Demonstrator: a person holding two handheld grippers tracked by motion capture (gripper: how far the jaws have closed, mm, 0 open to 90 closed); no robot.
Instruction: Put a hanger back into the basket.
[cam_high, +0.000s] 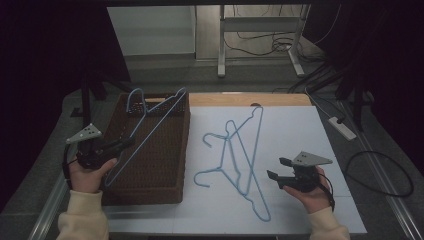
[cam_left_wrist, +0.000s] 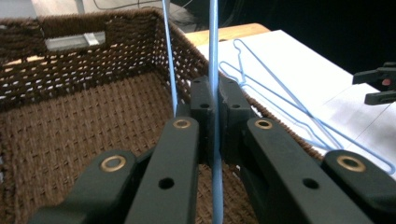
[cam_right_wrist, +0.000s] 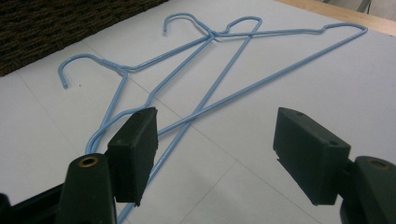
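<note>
My left gripper (cam_high: 127, 143) is shut on the wire of a blue hanger (cam_high: 150, 132) that slants over the brown woven basket (cam_high: 185, 150), its hook end near the far rim. In the left gripper view the jaws (cam_left_wrist: 214, 107) pinch that wire (cam_left_wrist: 214, 42) above the basket's floor (cam_left_wrist: 70, 140). Two more blue hangers (cam_high: 235, 150) lie crossed on the white sheet, right of the basket. My right gripper (cam_high: 276, 168) is open just right of them, low over the sheet. The right gripper view has its fingertips (cam_right_wrist: 217, 144) spread wide, with the crossed hangers (cam_right_wrist: 210, 35) ahead.
A white sheet (cam_high: 300, 130) covers the table; a wooden strip (cam_high: 250, 99) runs along its far edge. A white power strip (cam_high: 342, 127) and cables lie off the table's right side. Metal table legs (cam_high: 221, 45) stand beyond. The basket's corner (cam_right_wrist: 46, 28) appears in the right gripper view.
</note>
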